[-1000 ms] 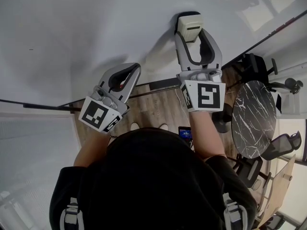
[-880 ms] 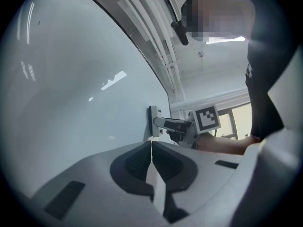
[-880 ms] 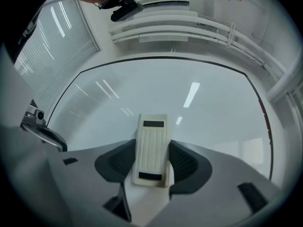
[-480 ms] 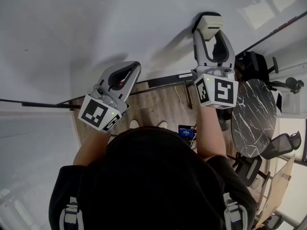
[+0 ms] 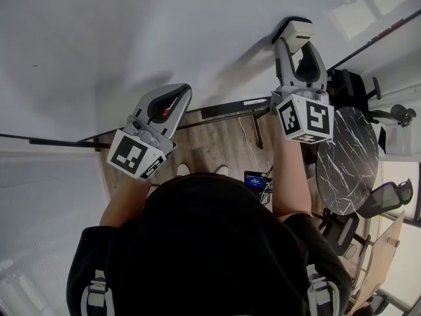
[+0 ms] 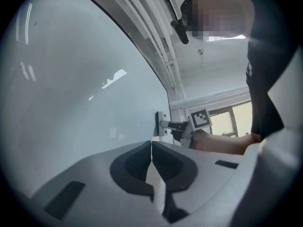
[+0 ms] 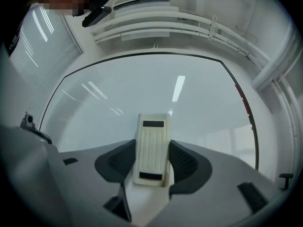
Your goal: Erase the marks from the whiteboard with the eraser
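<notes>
The whiteboard (image 5: 131, 25) fills the top of the head view and looks almost bare, with one tiny dark mark (image 5: 34, 65) at its far left. My right gripper (image 5: 297, 45) is shut on the cream eraser (image 5: 296, 29), which presses flat against the board near its lower right edge. In the right gripper view the eraser (image 7: 151, 148) stands upright between the jaws of the right gripper (image 7: 152, 162), facing the whiteboard (image 7: 156, 89). My left gripper (image 5: 176, 95) hangs shut and empty near the board's bottom edge. The left gripper (image 6: 151, 148) sees the eraser (image 6: 158, 124) on the whiteboard (image 6: 80, 89).
A black rail (image 5: 230, 106) runs along the board's lower edge. Below it lie the wooden floor (image 5: 217, 147), a round black marble table (image 5: 345, 160) and office chairs (image 5: 388, 199) to the right. Window blinds (image 5: 46, 196) are at the left.
My right gripper has slid the eraser to the right along the board, toward its right edge. The left gripper has stayed in place.
</notes>
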